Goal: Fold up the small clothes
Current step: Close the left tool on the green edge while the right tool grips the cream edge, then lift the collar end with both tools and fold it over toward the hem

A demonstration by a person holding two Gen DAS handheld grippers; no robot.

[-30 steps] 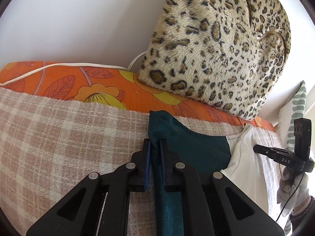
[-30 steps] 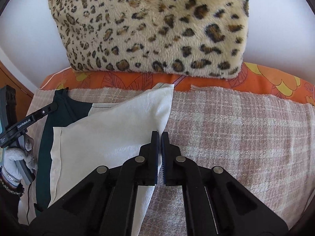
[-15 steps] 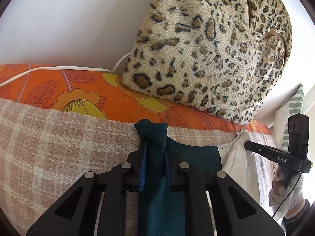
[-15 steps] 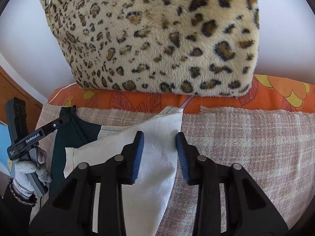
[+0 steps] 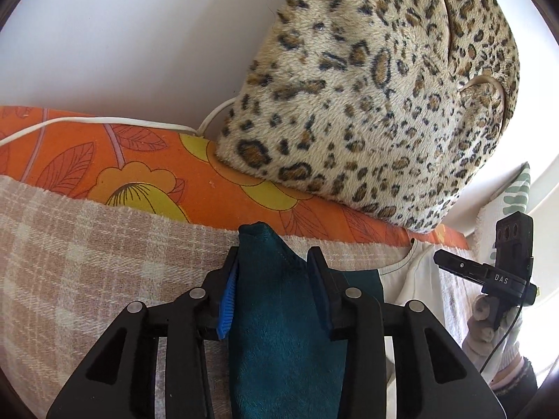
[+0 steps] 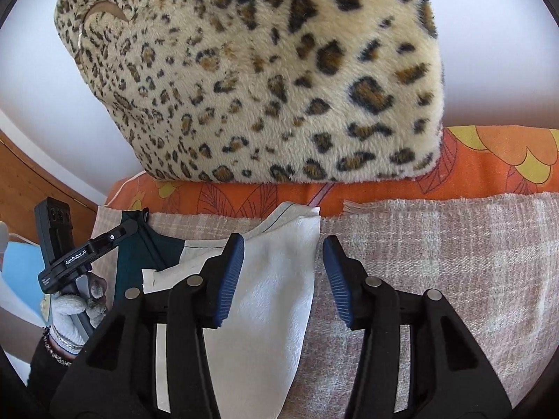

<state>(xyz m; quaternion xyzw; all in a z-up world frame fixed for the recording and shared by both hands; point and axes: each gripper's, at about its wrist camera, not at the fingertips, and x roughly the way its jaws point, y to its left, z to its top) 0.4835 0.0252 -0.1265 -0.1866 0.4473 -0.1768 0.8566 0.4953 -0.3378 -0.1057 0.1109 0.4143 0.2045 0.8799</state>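
While your left gripper (image 5: 274,289) opens around the garment's teal corner (image 5: 279,314), your right gripper (image 6: 283,279) opens beside its white corner (image 6: 279,279), gripping nothing.

Garment (image 5: 290,314) dark teal on one part, white (image 6: 265,300) on the other, thin dark line along the white edge. Blanket (image 5: 87,262) beige-pink with pale cream check. Sheet (image 5: 104,160) orange, yellow flowers, outlined leaves. Cushion (image 6: 265,80) cream fur with brown-black leopard spots. Wall (image 5: 122,35) white. Cable (image 5: 104,122) white. Left gripper (image 5: 272,272) black, blue pads. Right gripper (image 6: 283,279) black, blue ribbed pads. Gloves (image 6: 70,310) grey-white.
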